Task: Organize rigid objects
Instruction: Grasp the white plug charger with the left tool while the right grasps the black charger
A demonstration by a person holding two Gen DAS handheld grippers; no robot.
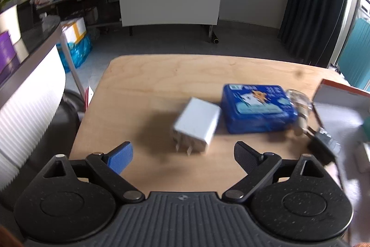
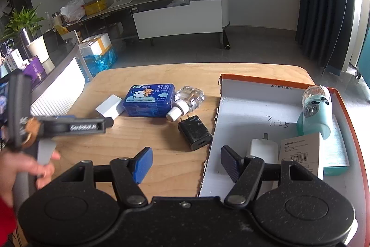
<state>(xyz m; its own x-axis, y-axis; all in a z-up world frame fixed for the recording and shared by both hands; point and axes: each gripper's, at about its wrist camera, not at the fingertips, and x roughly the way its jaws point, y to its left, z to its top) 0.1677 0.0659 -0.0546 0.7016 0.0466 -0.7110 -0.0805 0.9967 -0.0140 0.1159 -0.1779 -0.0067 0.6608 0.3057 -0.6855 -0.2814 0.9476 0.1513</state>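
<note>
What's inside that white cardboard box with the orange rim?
Inside the white cardboard box with the orange rim: a white plug adapter, a mint-green bottle, a barcoded paper card and a teal booklet. The tongs hide its near corner.

**Right wrist view: table and open box**

The right gripper [image 2: 186,164] hangs with jaws spread over the wooden table [image 2: 138,136] and the box [image 2: 240,112] edge; a black charger [image 2: 195,132] lies just beside the box; a blue tin [image 2: 149,100] touches a white adapter [image 2: 109,107]; the left gripper [image 2: 76,126] reaches in from the left.

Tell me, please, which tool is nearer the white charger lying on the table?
Left. The left tool hovers open just before the white charger; the right tool sits farther back, by the box.
</note>
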